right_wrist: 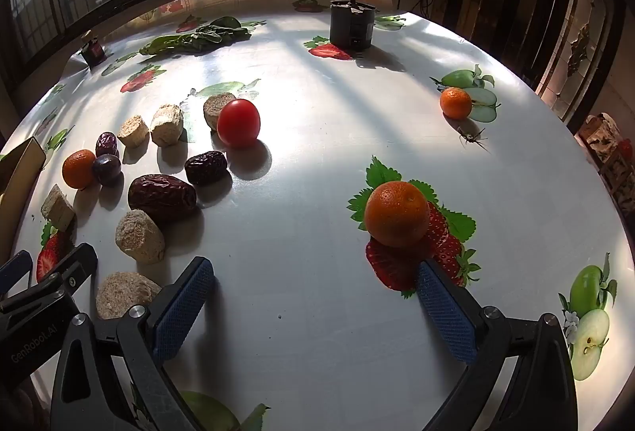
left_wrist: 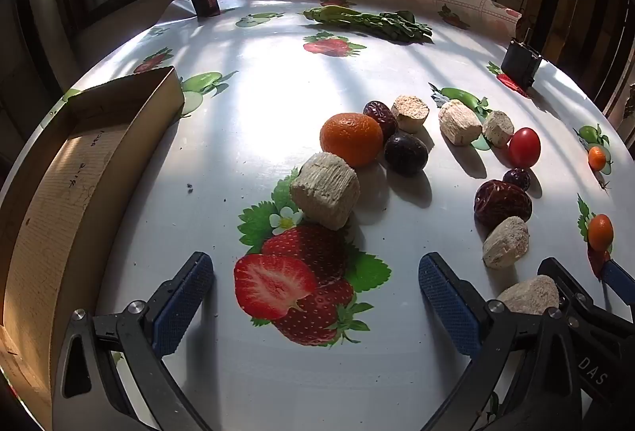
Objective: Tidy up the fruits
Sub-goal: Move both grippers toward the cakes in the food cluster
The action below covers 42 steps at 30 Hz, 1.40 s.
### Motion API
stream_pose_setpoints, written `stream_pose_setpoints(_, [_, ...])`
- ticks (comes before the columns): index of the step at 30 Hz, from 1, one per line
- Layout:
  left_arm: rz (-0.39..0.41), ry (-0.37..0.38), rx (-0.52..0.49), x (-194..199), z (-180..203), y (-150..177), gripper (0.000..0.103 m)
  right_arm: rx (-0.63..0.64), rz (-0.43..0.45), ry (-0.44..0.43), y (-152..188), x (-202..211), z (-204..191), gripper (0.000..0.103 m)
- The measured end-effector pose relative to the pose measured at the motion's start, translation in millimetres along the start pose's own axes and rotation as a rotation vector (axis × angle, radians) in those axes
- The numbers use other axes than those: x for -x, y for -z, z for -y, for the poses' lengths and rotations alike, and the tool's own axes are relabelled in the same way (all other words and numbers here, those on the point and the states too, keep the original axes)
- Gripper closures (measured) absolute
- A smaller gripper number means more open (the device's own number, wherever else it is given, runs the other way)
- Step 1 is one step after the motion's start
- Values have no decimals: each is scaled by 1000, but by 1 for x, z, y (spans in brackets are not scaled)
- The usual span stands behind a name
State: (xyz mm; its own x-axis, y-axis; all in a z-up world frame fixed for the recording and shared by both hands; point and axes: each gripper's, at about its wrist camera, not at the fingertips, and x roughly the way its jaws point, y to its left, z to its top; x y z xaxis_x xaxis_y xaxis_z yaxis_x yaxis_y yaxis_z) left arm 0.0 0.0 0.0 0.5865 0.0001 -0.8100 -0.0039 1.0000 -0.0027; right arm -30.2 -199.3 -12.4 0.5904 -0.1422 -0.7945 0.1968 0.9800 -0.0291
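"DAS" on right claw point(left_wrist: 577, 282); "GenRobot.AI" on left claw point(right_wrist: 53, 264).

Both the left tongs point(left_wrist: 316, 298) and the right tongs point(right_wrist: 316, 302) have black frames, silver screws and blue dimpled pads, with white lettering, seemingly "GenRobot.AI", on the left tongs' side.

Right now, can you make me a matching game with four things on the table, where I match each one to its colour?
Things:
1. round tomato
2. big wrinkly date
3. leafy bunch of greens
4. open cardboard box

Colours:
A. green
B. light brown
C. bright red
D. dark reddish brown

Pairs: 1-C, 2-D, 3-A, 4-B
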Motion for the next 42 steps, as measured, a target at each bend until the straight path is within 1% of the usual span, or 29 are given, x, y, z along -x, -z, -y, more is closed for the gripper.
stream_pose_setpoints(16, [-2, 6, -8, 0, 0, 0, 0, -1, -2, -1, 0, 0, 0, 1])
stream_pose_setpoints(18, [-19, 25, -33, 1, -1, -1, 0, 0, -2, 0, 0, 0, 0, 1])
stream_pose_setpoints(22, [-50, 34, -51, 0, 0, -4, 0, 0, -3, -2, 0, 0, 0, 1])
stream_pose_setpoints(24, [-57, 39, -60, -2, 3, -5, 0, -1, -18, -3, 2, 2, 0, 1])
stream_pose_setpoints(27, [-73, 61, -84, 0, 1, -1, 0, 9, -50, -13, 8, 8, -4, 1])
stream_pose_setpoints(29, [-81, 83, -82, 5, -3, 3, 1, 25, -60, -24, 12, 10, -7, 1])
stream_pose_setpoints(31, [-81, 143, -44, 15, -10, 7, 3, 31, -60, -29, 14, 11, -7, 1])
stream_pose_setpoints(32, [-74, 169, -26, 21, -14, 9, 6, 32, -57, -30, 13, 12, -7, 1])
stream_pose_setpoints(33, [-54, 180, -15, 29, -19, 11, 9, 33, -61, -28, 14, 12, -8, 1])
stream_pose_setpoints(34, [-19, 177, -13, 40, -23, 12, 9, 31, -69, -30, 14, 13, -8, 1])
stream_pose_setpoints(35, [25, 165, -14, 52, -27, 14, 9, 27, -74, -37, 15, 15, -7, 1])
stream_pose_setpoints(37, [118, 131, -17, 77, -36, 16, 9, 11, -55, -56, 18, 23, -6, 1])
stream_pose_setpoints(40, [240, 65, -5, 109, -51, 16, 9, -11, 22, -57, 23, 47, -9, 1])
stream_pose_setpoints(42, [298, 30, 9, 127, -60, 16, 9, -27, 74, -74, 27, 64, -11, 1])
